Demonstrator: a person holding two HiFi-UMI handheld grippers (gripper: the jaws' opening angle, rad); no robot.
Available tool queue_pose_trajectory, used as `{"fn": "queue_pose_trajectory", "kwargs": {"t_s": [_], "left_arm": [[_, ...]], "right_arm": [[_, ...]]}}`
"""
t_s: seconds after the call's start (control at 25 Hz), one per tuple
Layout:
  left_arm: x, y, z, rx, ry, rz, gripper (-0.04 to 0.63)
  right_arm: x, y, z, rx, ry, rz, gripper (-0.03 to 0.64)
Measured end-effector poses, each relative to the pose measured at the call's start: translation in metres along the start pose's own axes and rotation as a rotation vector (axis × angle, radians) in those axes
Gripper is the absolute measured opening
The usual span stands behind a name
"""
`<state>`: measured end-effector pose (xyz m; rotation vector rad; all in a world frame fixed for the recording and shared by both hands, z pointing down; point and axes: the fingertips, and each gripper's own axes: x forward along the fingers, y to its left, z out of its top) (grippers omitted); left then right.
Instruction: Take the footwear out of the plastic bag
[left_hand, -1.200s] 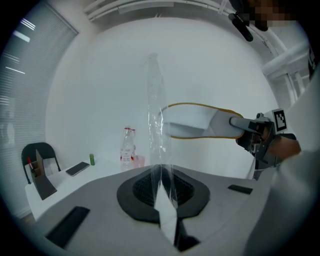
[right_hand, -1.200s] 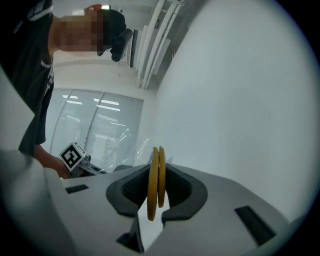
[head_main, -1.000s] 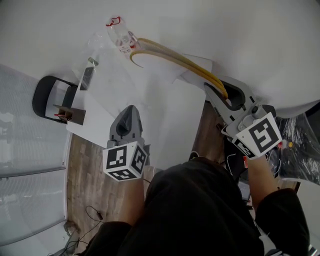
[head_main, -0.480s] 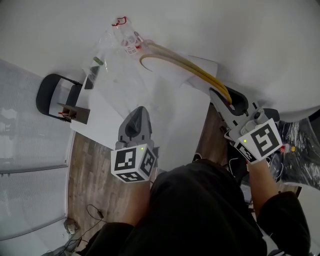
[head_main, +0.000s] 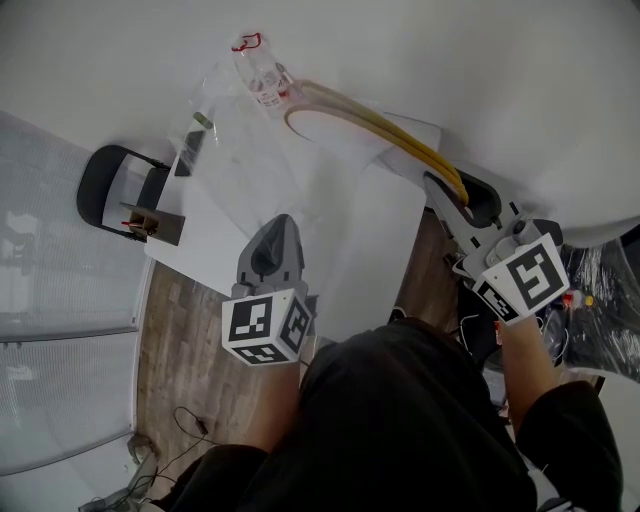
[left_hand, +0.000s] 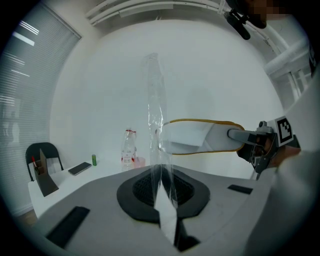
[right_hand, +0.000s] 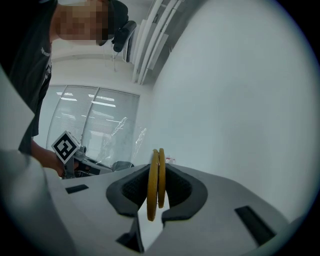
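A pair of flat white slippers (head_main: 352, 126) with yellow edging hangs over the white table (head_main: 360, 240), heels in my right gripper (head_main: 452, 192), which is shut on them. Their toes reach the clear plastic bag (head_main: 232, 140), which stretches from the table's far corner down to my left gripper (head_main: 272, 238), shut on its near end. In the left gripper view the bag (left_hand: 157, 125) rises as a thin sheet from the jaws, with the slippers (left_hand: 200, 137) and the right gripper (left_hand: 252, 142) behind it. In the right gripper view the two yellow slipper edges (right_hand: 155, 182) stand pinched between the jaws.
A water bottle (head_main: 262, 75), a small green item (head_main: 203, 118) and a phone (head_main: 188, 153) lie at the table's far end. A cardboard stand (head_main: 152, 222) sits at the left edge, beside a black chair (head_main: 103, 190). Wooden floor (head_main: 170, 330) shows below the table.
The slippers' toes have slid a little to the right, away from the bottle, and the bag lies more spread out. The left gripper shifted slightly right, then held still.
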<state>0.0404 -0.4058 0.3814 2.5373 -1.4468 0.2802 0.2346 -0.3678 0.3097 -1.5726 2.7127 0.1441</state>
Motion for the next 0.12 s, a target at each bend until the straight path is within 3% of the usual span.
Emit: {"fn": "queue_pose_trajectory", "kwargs": {"t_s": [0.12], "left_arm": [[0.0005,0.0016,-0.0002,-0.002,-0.002,0.004,0.029]], "right_arm": [[0.0007,-0.0002,-0.0016,-0.004,0.004,0.007,0.072]]}}
